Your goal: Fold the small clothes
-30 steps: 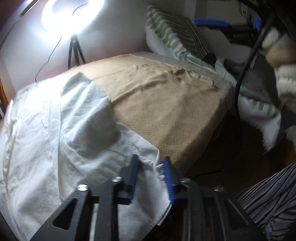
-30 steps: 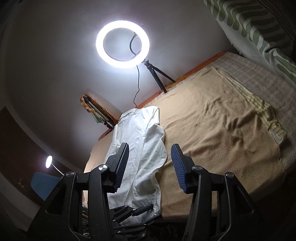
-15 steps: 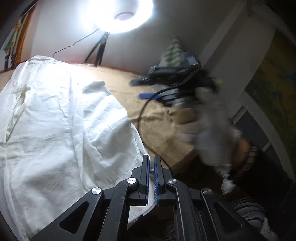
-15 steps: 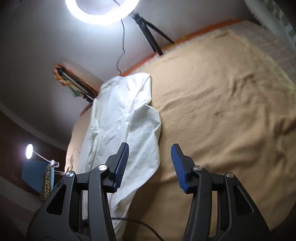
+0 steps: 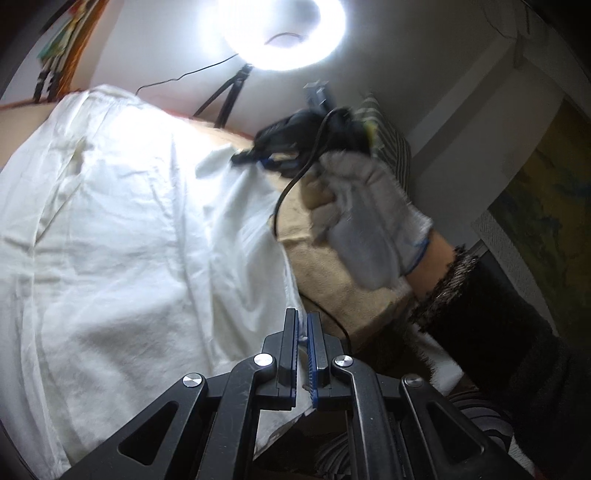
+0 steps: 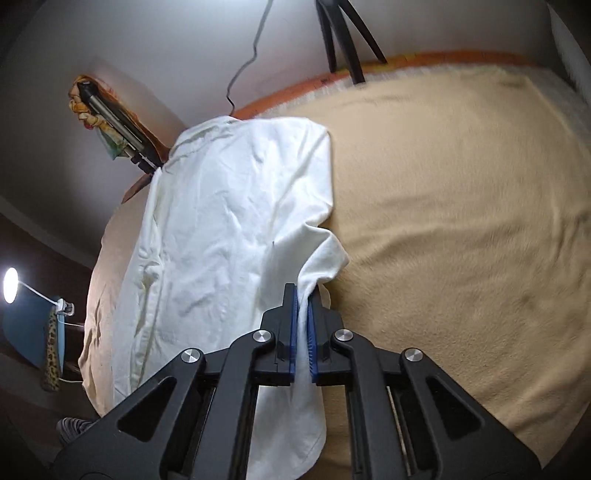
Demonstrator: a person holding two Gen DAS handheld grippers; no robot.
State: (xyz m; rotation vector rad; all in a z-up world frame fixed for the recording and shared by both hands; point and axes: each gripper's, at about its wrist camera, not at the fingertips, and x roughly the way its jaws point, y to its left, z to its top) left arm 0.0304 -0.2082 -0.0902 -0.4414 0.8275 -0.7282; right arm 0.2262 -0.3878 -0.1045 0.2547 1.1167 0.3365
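Observation:
A white garment lies spread on a tan blanket on the bed. My left gripper is shut on the garment's near edge, with a sliver of white cloth between its blue pads. In the right wrist view the garment runs up the left half of the bed. My right gripper has its jaws closing on a bunched fold at the garment's right edge, and the pads pinch the cloth. From the left wrist view, the right gripper sits at the garment's far edge, held by a gloved hand.
A lit ring light on a tripod stands behind the bed. A striped pillow lies at the far right. A small lamp and a blue chair are at the left. A cable trails from the right gripper.
My right gripper came down to the garment's right edge and shut on a fold. My left gripper shut on the near edge, then rolled and shifted with the cloth.

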